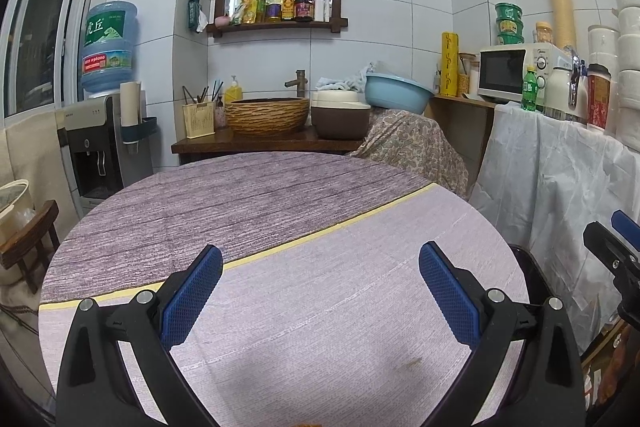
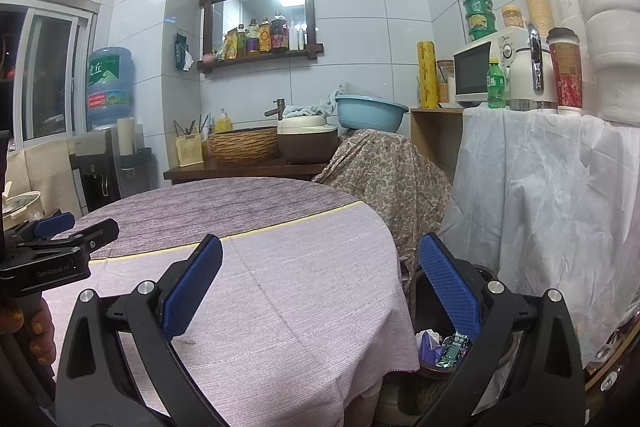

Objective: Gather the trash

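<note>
Both grippers empty, trash already in the bin

The left gripper and the right gripper have their fingers released, grasping nothing. The wrappers lie in the trash bin, below the right fingers, just beside the counter. To finish well, I judge one should check the small brown crumb between the left fingers.

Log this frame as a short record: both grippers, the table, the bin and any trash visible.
left gripper: jaws open, empty, over the table
right gripper: jaws open, empty, at the table's edge above the bin
table: round, covered by a cloth; a small stain near the front
bin: on the floor beside the table, holds wrappers
trash on the table: none clearly visible
</note>
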